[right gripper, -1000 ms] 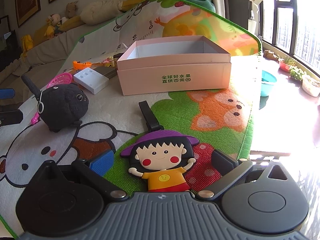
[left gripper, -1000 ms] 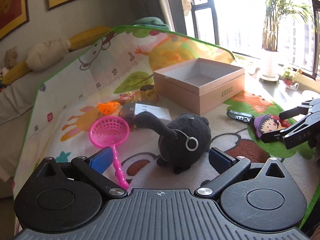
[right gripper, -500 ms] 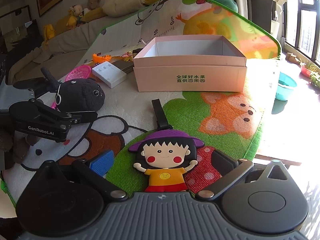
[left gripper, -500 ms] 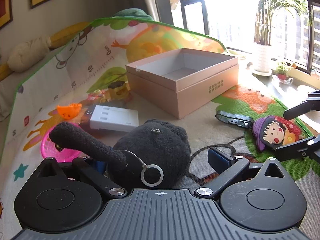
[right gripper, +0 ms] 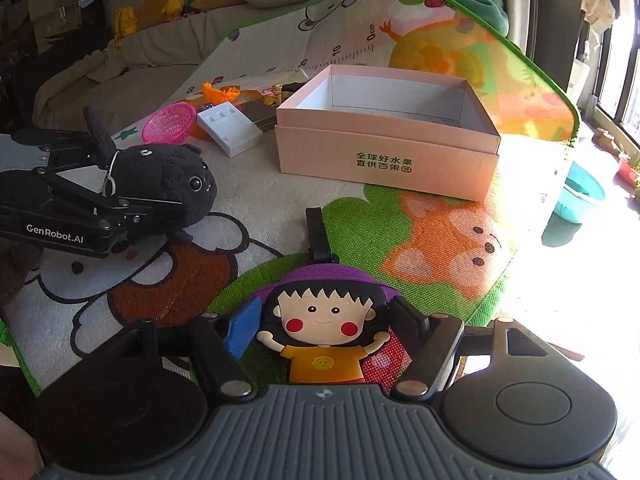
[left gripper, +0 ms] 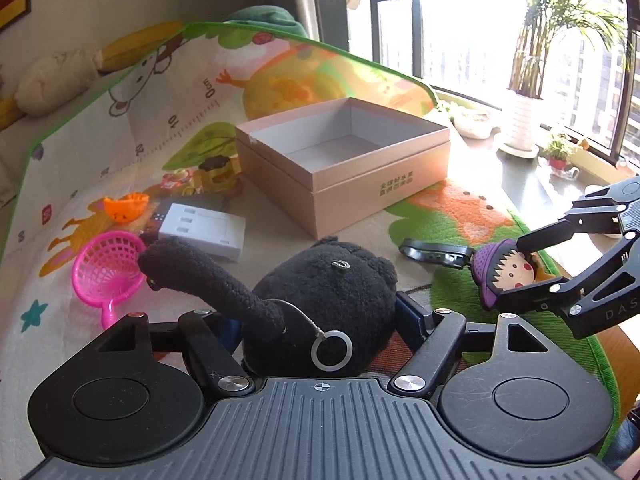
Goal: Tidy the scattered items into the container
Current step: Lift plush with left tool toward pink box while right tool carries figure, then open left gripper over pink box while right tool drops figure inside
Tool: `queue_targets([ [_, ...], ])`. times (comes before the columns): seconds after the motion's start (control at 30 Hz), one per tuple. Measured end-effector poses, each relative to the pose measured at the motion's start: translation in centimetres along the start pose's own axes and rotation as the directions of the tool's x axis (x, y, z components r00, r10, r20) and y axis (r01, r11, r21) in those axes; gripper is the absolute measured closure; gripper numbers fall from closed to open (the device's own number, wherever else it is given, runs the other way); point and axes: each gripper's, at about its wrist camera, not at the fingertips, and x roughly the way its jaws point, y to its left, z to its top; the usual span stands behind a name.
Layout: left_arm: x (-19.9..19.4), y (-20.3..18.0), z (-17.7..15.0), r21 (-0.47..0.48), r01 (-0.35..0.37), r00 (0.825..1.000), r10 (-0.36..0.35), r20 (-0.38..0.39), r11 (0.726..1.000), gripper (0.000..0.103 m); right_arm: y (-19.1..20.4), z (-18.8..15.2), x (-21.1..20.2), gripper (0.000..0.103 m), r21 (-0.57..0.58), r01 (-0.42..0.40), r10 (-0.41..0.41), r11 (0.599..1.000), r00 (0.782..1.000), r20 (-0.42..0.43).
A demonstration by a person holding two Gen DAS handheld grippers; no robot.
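between my left gripper jaws the black plush cat is sitting, its body filling the gap and my blue pads pressing into both flanks; these jaws have just been closing and are now pinching the plush on the play mat. its long tail and a white ring are sticking out toward my camera. my right gripper is closing too, its jaws squeezing the cartoon girl tag at the sides of the head, with the purple hat and black strap pointing away from me. the pink box is lying open and empty further back, well apart from both toys, green chinese characters printed on its front wall. i'm reading "genrobot.ai" on my left gripper's side in the right view, and "das" on the right one's arm in the left view.
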Motion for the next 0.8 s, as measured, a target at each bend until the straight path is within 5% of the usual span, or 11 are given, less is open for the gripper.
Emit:
queue_targets([
  [0.33,0.2,-3.4,5.2,0.104,0.115,0.99,-0.123,0.074,0.988,0.023,-4.2,2.8,-5.5,0.032,0.119,0.001,-0.01,0.993,0.997,0.075],
  [0.53,1.5,-1.4,10.5,0.103,0.095,0.968,-0.116,0.224,0.99,0.023,-6.4,9.3,-7.2,0.032,0.185,0.008,-0.048,0.983,0.976,0.213],
  [0.7,5.9,0.9,14.7,0.073,0.057,0.949,-0.077,0.306,0.996,0.019,-8.7,17.4,-3.8,0.032,0.217,-0.005,-0.053,0.976,0.963,0.263],
  [0.8,9.7,2.7,15.4,0.028,0.062,0.964,-0.067,0.258,0.998,0.01,-10.3,21.2,0.7,0.025,0.258,-0.013,-0.046,0.966,0.974,0.222],
])
